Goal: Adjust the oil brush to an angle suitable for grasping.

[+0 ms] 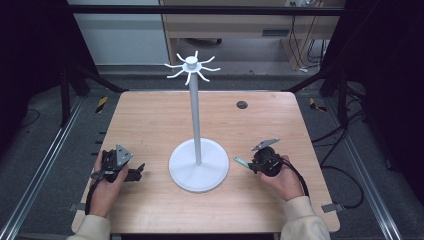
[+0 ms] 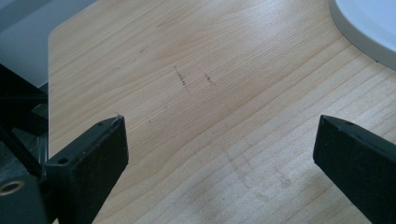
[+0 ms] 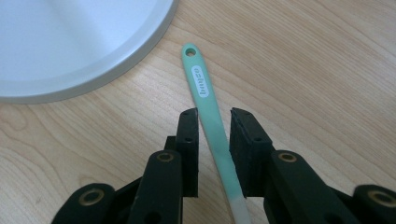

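Your right tongs (image 3: 214, 116) sit low over the tabletop (image 1: 150, 125) with a mint-green handle (image 3: 210, 116) running between the 2 jaws. The jaws stand slightly parted: a thin gap shows on each side, so the pads do not press it. The handle lies flat on the wood, its end with the hole pointing toward the white round base (image 3: 70, 42) of the hook stand (image 1: 195, 115), close to its rim but apart. Your left tongs (image 2: 219, 140) gape wide over bare wood, holding nothing.
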`<action>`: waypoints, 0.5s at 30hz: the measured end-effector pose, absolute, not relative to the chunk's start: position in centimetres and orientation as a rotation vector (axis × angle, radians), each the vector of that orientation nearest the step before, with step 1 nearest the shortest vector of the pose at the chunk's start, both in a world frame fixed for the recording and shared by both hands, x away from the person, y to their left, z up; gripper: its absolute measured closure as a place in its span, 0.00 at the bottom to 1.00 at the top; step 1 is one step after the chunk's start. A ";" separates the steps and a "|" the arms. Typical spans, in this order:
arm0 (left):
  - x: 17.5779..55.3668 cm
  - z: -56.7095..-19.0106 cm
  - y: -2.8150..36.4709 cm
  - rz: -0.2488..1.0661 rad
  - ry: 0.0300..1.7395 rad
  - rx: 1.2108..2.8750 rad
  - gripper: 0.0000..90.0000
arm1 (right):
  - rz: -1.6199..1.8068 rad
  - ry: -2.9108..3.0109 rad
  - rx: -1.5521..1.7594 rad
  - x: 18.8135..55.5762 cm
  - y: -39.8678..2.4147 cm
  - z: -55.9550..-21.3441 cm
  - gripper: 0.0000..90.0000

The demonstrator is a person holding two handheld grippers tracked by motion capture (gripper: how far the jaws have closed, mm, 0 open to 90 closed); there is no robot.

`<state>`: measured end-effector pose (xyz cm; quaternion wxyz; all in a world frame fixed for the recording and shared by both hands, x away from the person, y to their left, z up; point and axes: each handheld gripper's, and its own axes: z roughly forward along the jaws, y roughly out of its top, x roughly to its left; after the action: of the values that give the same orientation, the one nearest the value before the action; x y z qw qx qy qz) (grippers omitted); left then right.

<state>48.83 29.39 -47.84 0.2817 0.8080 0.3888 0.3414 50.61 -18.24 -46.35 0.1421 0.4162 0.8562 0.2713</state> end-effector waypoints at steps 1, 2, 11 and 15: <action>48.8 -47.8 29.4 0.915 1.042 2.165 0.03 | 0.783 2.471 1.201 50.6 -18.2 -46.4 0.82; 48.8 -47.8 29.4 0.913 1.042 2.167 0.03 | 0.781 2.473 1.195 50.6 -18.3 -46.3 0.82; 48.9 -47.9 29.4 0.915 1.041 2.174 0.03 | 0.734 2.490 1.166 49.8 -19.2 -45.9 0.77; 48.8 -47.8 29.4 0.914 1.041 2.177 0.03 | 0.712 2.523 1.143 49.5 -19.7 -45.9 0.73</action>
<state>48.85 29.43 -47.85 0.2768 0.8107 0.3878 0.3402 49.52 -19.70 -45.91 0.1401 0.3958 0.8735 0.2466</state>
